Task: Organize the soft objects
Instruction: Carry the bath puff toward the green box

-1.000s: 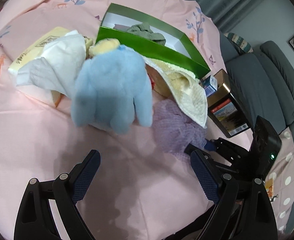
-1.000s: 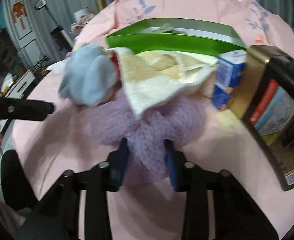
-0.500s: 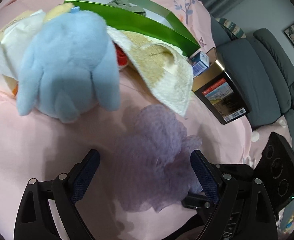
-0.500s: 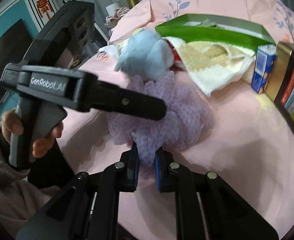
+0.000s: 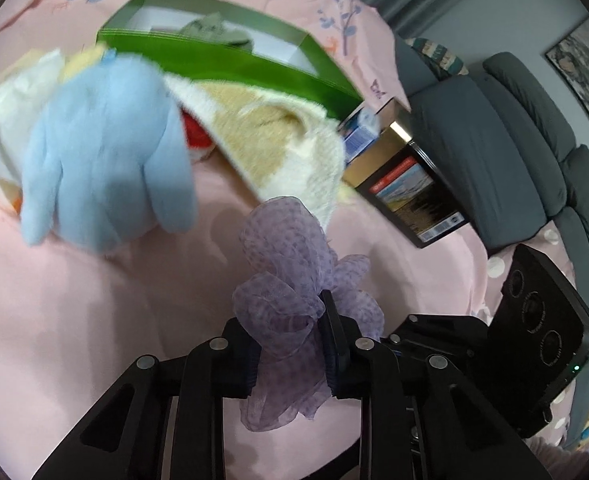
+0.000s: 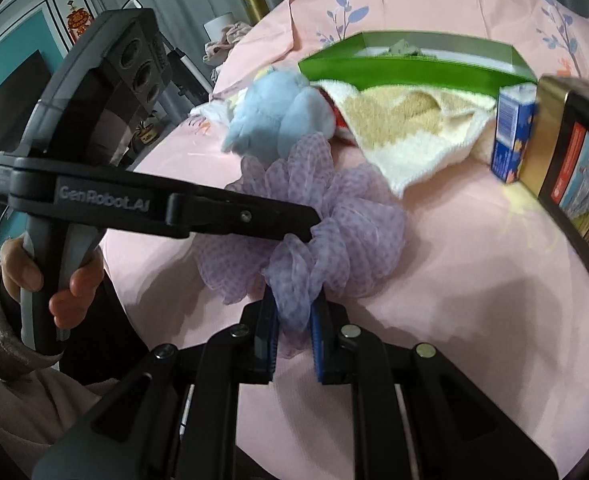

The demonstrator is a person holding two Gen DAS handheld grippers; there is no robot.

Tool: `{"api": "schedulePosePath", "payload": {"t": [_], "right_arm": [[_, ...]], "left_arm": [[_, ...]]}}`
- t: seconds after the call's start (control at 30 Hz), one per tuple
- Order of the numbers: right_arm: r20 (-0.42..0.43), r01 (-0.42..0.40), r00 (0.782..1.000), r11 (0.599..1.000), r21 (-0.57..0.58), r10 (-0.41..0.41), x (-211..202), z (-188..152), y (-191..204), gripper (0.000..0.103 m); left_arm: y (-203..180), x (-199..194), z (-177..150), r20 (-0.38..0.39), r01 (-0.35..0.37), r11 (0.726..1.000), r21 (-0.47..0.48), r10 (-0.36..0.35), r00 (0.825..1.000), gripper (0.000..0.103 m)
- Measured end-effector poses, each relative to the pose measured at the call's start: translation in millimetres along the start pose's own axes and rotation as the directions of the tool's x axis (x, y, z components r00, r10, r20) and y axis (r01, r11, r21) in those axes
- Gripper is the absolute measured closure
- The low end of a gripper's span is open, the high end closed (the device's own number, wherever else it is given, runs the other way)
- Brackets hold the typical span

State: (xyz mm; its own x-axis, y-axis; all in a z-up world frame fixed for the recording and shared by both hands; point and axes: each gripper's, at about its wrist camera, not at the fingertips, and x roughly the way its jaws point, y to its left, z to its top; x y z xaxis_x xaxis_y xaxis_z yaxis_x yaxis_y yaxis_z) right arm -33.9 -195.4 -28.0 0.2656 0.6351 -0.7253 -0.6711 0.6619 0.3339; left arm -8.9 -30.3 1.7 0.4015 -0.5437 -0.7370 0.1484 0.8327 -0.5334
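The purple mesh scrunchie sits bunched on the pink sheet, low and near the front, and both tools have it. The left tool has just been closing its jaws, and now they pinch a fold of the mesh between the pads. From the other side the right tool is nearly pressed together on another fold of the same scrunchie, its blue-ribbed pads squeezing the fabric. The left tool's arm reaches across in the right wrist view, held by a hand in a pale fleece sleeve.

Just behind the scrunchie lies a light blue plush toy, and beside it a cream and tan towel draped down from a green box that holds something grey-green. To the right of the towel stand a small blue carton and a dark gold-edged tin.
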Motion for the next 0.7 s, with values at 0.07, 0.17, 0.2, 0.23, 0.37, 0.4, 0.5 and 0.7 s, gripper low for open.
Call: {"api": "schedulePosePath", "payload": {"t": [0.07, 0.17, 0.2, 0.23, 0.37, 0.4, 0.5, 0.7], "right_arm": [[0.031, -0.004, 1.0, 1.0, -0.01, 0.004, -9.3, 6.0, 1.5, 0.089], [0.081, 0.009, 0.997, 0.999, -0.035, -0.006, -23.2, 20.2, 2.5, 0.089], [0.099, 0.013, 0.995, 0.999, -0.039, -0.009, -27.6, 26.7, 2.4, 0.089], [0.111, 0.018, 0.994, 0.999, -0.04, -0.013, -31.8, 29.7, -0.8, 0.089], [0.193, 0.054, 0.98, 0.998, -0.029, -0.047, -50.8, 63.3, -9.8, 0.089], [0.208, 0.06, 0.977, 0.998, -0.028, -0.053, -54.1, 70.3, -11.6, 0.089], [0.25, 0.091, 0.965, 0.995, -0.033, -0.08, -64.2, 95.1, -18.3, 0.089], [0.268, 0.15, 0.952, 0.989, 0.01, -0.147, -66.0, 141.2, -42.3, 0.089]], "left_arm": [[-7.4, -9.9, 6.6, 0.026, 0.001, 1.0, 0.025, -0.002, 1.0, 0.077], [-20.1, -25.5, 22.6, 0.062, 0.002, 0.998, 0.069, -0.007, 0.998, 0.077], [-24.4, -30.0, 30.0, 0.073, 0.0, 0.996, 0.084, -0.006, 0.997, 0.077], [-28.7, -34.0, 37.9, 0.085, -0.006, 0.995, 0.097, -0.002, 0.996, 0.077], [-44.0, -49.3, 73.2, 0.129, -0.013, 0.991, 0.133, -0.005, 0.992, 0.077], [-49.3, -52.9, 82.3, 0.142, -0.017, 0.989, 0.149, -0.004, 0.99, 0.077], [-65.3, -57.8, 113.9, 0.174, -0.045, 0.98, 0.192, 0.011, 0.985, 0.077], [-73.8, -45.0, 159.5, 0.191, -0.108, 0.972, 0.208, 0.068, 0.979, 0.077]]}}
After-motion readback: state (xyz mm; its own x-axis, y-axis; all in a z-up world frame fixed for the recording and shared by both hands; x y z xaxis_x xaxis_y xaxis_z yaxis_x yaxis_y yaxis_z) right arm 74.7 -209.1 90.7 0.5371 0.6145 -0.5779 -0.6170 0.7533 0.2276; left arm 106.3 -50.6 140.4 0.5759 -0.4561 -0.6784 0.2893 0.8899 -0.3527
